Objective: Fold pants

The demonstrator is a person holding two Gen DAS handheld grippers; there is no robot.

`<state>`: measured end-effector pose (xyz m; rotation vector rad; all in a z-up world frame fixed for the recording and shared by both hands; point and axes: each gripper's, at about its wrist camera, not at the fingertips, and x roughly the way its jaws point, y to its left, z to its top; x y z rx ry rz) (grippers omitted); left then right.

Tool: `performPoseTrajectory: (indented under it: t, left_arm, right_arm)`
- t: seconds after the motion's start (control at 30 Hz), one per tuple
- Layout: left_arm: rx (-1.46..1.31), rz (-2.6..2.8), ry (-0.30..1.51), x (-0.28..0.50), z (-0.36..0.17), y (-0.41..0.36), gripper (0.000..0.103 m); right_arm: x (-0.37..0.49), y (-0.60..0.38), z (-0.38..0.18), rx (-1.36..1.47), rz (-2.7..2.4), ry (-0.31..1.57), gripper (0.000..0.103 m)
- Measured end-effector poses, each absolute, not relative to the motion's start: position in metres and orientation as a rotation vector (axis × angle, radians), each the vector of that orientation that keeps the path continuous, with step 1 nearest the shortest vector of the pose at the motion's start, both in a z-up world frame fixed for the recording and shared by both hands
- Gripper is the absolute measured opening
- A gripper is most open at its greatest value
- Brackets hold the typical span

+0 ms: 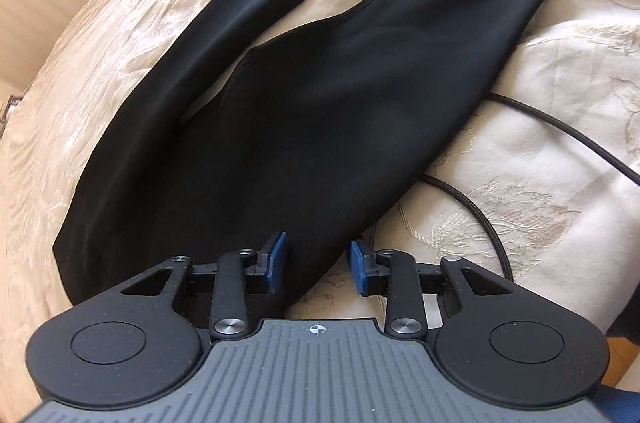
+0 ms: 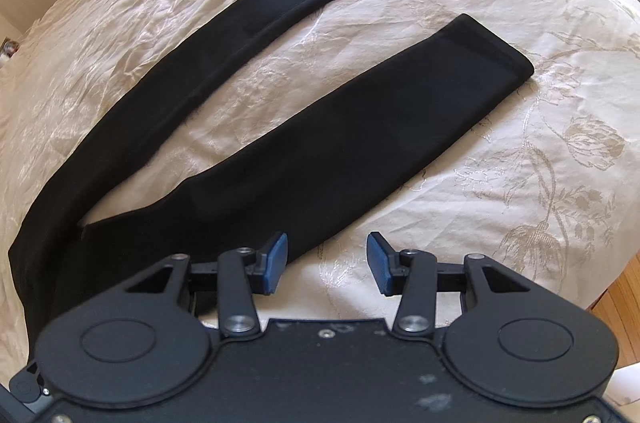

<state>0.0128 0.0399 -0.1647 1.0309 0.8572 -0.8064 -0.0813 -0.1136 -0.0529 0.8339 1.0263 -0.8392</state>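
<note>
**K:** Pants (image 2: 304, 147) status? Where are they?

**M:** Black pair, laid flat on the cream floral bedspread (image 2: 500, 151). Legs spread in a V, both hems at the far end from the grippers, apart from each other with bedspread showing between them.

**K:** Left gripper (image 1: 318, 265)?

**M:** Fingers apart, nothing between the blue pads. It sits at the near edge of the pants (image 1: 320, 111), at the wide upper part; one pad is over black cloth, the other over bedspread (image 1: 560, 71). Can't tell whether the pads touch the fabric.

**K:** Right gripper (image 2: 328, 263)?

**M:** Also spread wide, holding nothing. It's at the near side edge of the nearer leg: left pad over the pants, right pad over bare bedspread.

**K:** Anything else near the pants?

**M:** Black braided cable (image 1: 552, 127) on the bedspread, coming out from beside the pants' edge and looping toward the left gripper. Wood floor (image 2: 624, 295) shows past the bedspread's edge.
</note>
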Motion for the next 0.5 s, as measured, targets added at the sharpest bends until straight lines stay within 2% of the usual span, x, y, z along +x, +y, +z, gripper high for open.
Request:
performPoseTrajectory:
  t: [0.07,0.2,0.5]
  left_arm:
    - [1.017,-0.862,0.858,0.017,-0.165,0.042,0.018]
    - [0.933,-0.95,0.88,0.03,-0.157,0.053,0.009]
    - [0.77,-0.99,0.96,0.059,-0.142,0.07,0.009]
  right_arm:
    - [-0.087,-0.12,-0.057,0.88,-0.901,0.993,0.047]
    - [-0.097,-0.131,-0.063,0.939,-1.011,0.921,0.047]
    - [-0.12,-0.156,-0.078,1.064,-1.169,0.763,0.046]
